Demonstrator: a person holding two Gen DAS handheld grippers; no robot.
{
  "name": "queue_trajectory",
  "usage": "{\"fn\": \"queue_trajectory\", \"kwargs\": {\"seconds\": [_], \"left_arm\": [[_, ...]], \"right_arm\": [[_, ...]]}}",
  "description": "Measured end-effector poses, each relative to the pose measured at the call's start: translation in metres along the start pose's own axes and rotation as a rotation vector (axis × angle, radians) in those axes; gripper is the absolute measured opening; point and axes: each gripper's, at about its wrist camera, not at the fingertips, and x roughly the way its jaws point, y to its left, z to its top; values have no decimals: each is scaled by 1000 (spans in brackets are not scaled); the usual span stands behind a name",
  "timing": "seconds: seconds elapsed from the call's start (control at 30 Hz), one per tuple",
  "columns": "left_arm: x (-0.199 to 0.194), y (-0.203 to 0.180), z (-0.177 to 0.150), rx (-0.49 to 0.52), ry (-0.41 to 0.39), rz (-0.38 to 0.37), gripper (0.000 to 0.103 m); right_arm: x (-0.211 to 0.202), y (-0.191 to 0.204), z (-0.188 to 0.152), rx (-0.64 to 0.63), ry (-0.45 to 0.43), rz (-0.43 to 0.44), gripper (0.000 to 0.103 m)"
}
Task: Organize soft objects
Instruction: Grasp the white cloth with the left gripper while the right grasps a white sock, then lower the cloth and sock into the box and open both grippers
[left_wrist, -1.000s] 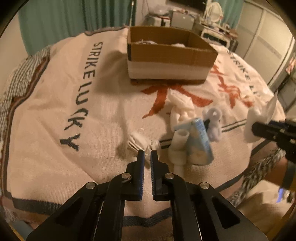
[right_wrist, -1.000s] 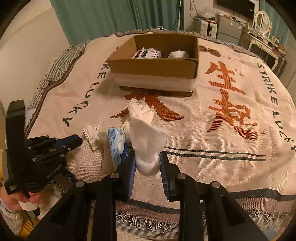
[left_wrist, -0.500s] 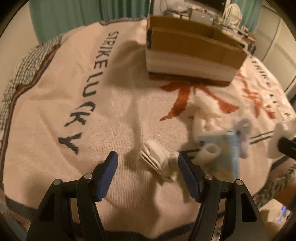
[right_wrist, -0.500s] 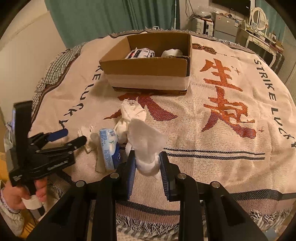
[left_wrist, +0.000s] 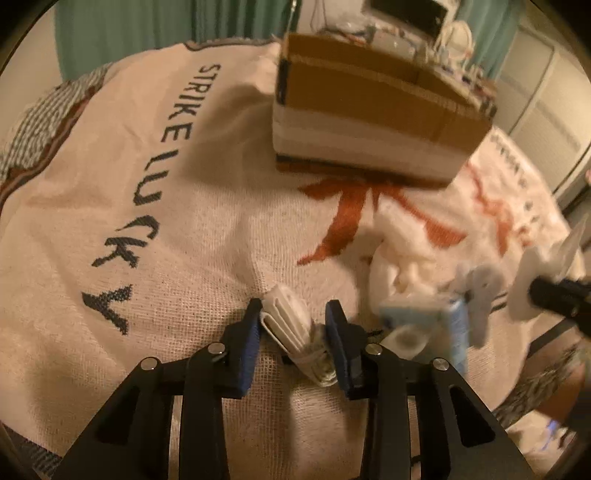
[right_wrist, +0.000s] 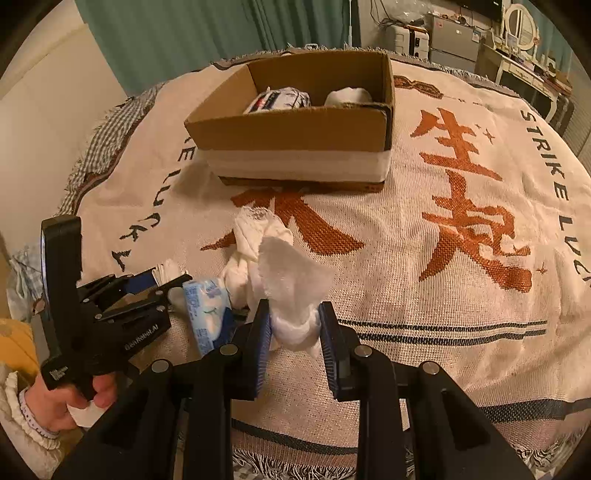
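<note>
My left gripper is open, its jaws on either side of a folded white cloth that lies on the blanket; the left finger touches it. My right gripper is shut on a crumpled white tissue and holds it above the blanket. A blue tissue pack and a bunched white cloth lie between the two grippers. The left gripper also shows in the right wrist view. The cardboard box stands behind, with a patterned bundle and a white item inside.
The woven blanket with red characters and "STRIKE LUCKY" lettering covers the surface. A small white-lilac soft toy lies beside the blue pack. Green curtains and furniture stand beyond the far edge. The fringed front edge is near the right gripper.
My left gripper opened, moved forward and down, and now straddles the folded white cloth. My right gripper kept hold of the tissue and hardly moved.
</note>
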Motion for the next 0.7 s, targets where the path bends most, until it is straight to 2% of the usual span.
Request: {"fn": "queue_trajectory", "kwargs": {"seconds": [0.07,0.1,0.13,0.17,0.3,0.5,0.6,0.7], "left_arm": [[-10,3,4,-30,-17,-20,33],[-16,3,5,-33,-31,-23,29],[-26,1,8,-24,-56,-25,17],[-35,-1,10,-13,-71,-26,15],[-68,-8,15,24,-151,-53,15],[-101,-15,29,43,-231,-88,14],[-122,-25,50,95,-296,-93,14],[-131,-35,78,128,-341,-109,15]], "right_arm": [[-9,3,-1,-8,-16,-2,25],[-12,4,-1,-12,-23,-5,25],[-19,6,0,-20,-42,-9,25],[-24,7,0,-23,-52,-9,25],[-51,7,0,-28,-109,-12,25],[-71,4,-2,-22,-141,-13,25],[-80,5,10,-35,-165,-9,25],[-87,4,38,-48,-198,-3,25]]}}
